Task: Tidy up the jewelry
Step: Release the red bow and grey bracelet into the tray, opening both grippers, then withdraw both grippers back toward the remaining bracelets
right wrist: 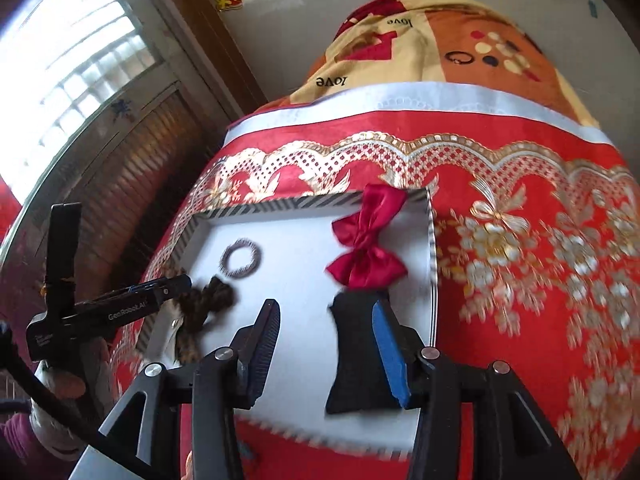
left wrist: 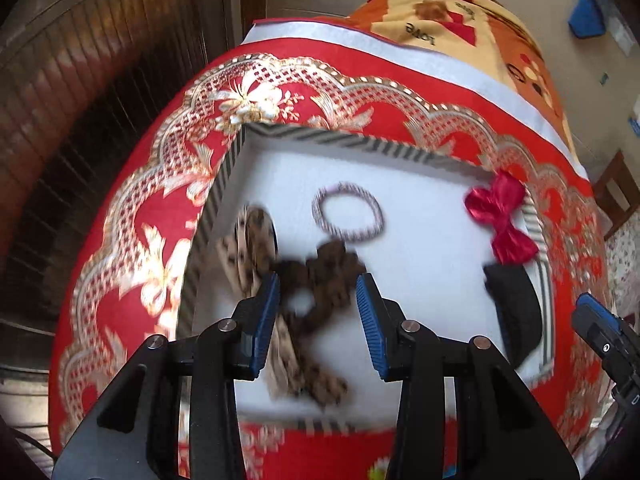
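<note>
On a surface draped in red-and-gold cloth (right wrist: 520, 168), beside a slatted wooden door (left wrist: 80, 80), a striped tray (left wrist: 224, 184) holds a leopard-print bow (left wrist: 320, 268), beaded bracelet (left wrist: 347, 212) and red bow (right wrist: 366, 244). Left tongs (left wrist: 316, 304) and right tongs (right wrist: 324, 344) both gape apart, empty.

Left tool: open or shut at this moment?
Open. The left tool has its blue pads wide apart, straddling the brown leopard-print scrunchie in the striped tray without pinching it.
</note>
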`<state>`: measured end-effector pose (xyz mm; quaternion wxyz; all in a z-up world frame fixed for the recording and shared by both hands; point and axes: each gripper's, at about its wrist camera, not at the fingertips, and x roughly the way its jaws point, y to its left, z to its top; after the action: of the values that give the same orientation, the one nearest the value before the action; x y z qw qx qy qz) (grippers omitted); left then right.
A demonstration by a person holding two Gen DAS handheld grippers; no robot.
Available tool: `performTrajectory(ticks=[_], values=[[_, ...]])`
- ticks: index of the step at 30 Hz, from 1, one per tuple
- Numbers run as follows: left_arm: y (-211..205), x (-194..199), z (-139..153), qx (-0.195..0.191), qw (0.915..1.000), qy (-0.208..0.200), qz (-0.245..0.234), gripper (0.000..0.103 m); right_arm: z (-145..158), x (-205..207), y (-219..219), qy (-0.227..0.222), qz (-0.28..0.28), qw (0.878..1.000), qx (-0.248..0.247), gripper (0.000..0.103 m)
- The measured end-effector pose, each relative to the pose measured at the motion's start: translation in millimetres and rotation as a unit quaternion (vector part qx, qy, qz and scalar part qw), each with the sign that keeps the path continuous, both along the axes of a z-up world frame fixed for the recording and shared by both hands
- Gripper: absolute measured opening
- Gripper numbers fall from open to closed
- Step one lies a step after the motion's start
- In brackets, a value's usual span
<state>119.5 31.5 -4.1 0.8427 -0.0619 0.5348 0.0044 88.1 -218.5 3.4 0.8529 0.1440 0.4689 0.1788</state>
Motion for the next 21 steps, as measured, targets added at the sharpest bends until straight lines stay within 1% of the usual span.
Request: performTrajectory(ticks=[6, 10, 13, 16, 21], values=[[-5.5, -47.0, 10.2, 0.010, 0.9996, -0.019, -0.018, 0.039, 7.7, -50.1, 1.5, 0.000, -0.011, 1.000, -0.012, 0.046], [-4.1, -78.9, 13.3, 0.001, 0.9993, -0.023, -0.028, 0.039, 7.0, -87.0, 2.8, 0.003, -0.023, 1.000, -0.018, 0.047], [-6.3, -100.7, 14.2, 0.011, 0.9989, -0.025, -0.037, 0.039, 5.8, -112.4, 4.3, 0.005, -0.033, 0.999, -0.014, 0.047], [-9.7, -118.6, 13.2, 0.010, 0.9984, -0.023, -0.050, 0.039, 5.3, -135.7, 5.1, 0.001, -0.045, 0.999, -0.019, 0.047], [-20.2, -147.0, 11.6, 0.012, 0.9969, -0.023, -0.075, 0.039, 1.6, -172.8, 2.1, 0.000, -0.065, 0.998, -0.021, 0.055]])
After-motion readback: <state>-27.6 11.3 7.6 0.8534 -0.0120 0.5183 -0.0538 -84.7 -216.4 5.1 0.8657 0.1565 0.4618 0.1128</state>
